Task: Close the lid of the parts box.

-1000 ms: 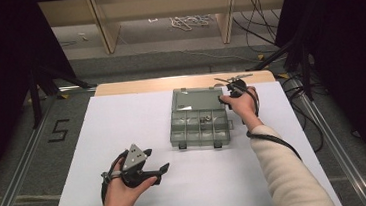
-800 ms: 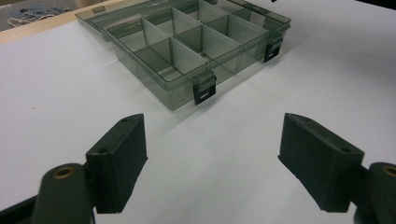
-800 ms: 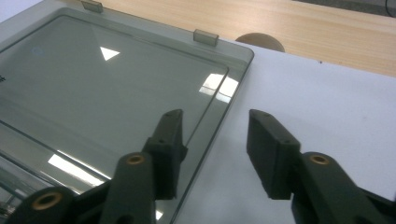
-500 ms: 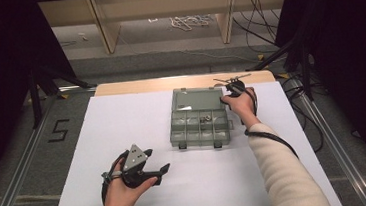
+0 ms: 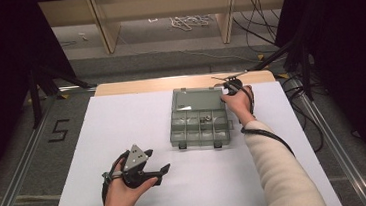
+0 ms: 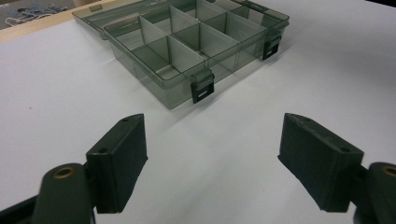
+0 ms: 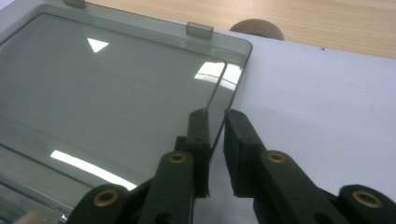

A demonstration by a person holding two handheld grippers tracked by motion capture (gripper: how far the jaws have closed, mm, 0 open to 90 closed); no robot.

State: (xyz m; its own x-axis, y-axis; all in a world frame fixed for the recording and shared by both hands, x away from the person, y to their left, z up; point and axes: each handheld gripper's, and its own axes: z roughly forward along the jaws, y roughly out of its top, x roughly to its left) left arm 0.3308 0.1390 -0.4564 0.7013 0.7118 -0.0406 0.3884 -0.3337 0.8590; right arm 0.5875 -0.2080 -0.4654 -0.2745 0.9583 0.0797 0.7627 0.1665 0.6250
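Two claws share the white surface [image 5: 122,118]: nearest, the left claw [image 5: 159,173] rests with jaws apart (holding nothing). Farther off, the right claw [image 7: 215,140] has just been closing and pinches the side edge of the organizer box's open lid [image 7: 116,88], so closing the lid over the compartments [image 5: 200,126] looks next, calling for a steady hinged swing.

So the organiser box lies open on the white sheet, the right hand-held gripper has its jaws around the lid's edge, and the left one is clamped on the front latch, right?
Not the last part. The left hand-held gripper is open over bare white sheet, short of the front latch, as the left gripper view shows. The rest holds: the organiser box lies open, and the right hand-held gripper has been closing around the lid's edge.
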